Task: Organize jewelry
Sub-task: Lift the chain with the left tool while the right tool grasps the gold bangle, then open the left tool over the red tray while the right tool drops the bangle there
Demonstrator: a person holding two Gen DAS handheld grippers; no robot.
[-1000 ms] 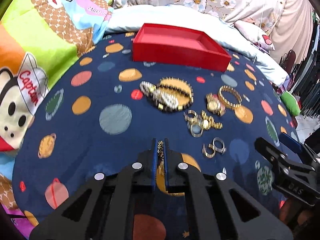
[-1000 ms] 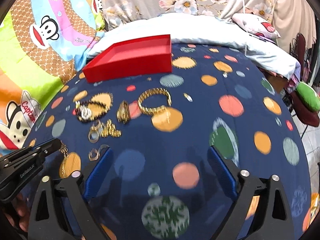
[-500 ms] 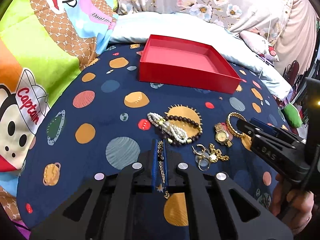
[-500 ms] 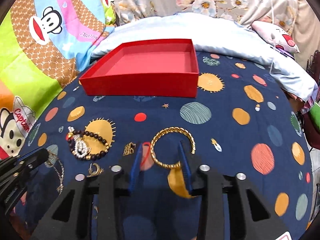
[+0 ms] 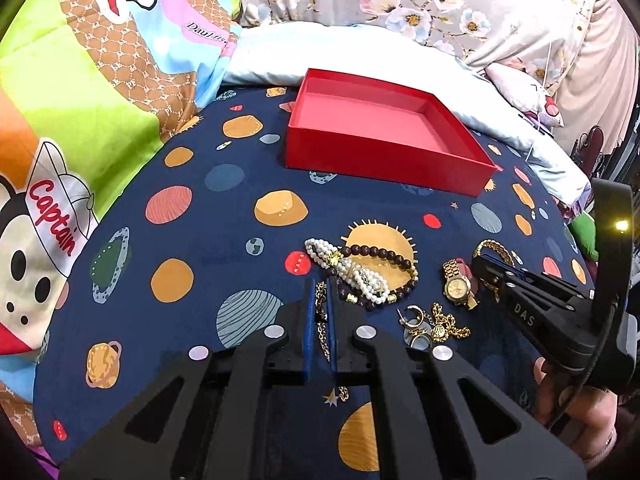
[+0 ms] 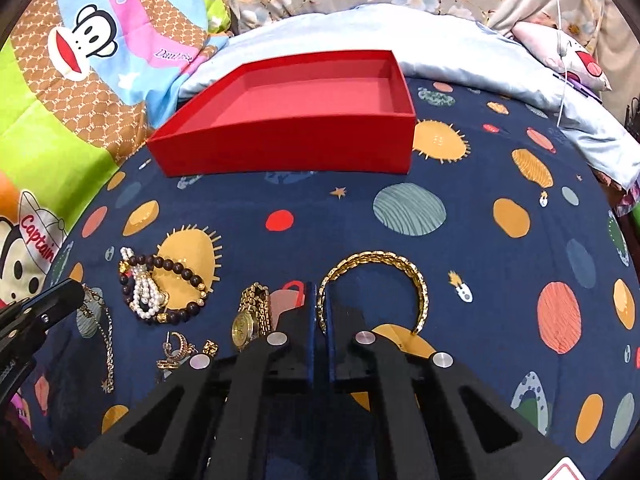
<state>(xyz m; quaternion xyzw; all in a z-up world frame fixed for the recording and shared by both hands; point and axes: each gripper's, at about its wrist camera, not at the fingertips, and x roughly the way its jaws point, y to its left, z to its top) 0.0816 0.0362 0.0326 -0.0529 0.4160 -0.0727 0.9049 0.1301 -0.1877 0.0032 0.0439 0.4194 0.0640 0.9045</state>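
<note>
My right claw (image 6: 319,308) has just been closing and now pinches the gold bangle (image 6: 380,264) on the bed (image 6: 460,300). My left claw (image 5: 319,300) is closed on a gold chain (image 5: 322,332). The red box (image 6: 288,148) stands near the bed's far edge.

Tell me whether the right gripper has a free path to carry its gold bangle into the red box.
Probably yes. The right gripper is shut on the gold bangle, and only bare blanket lies between it and the open, empty red box straight ahead.
</note>
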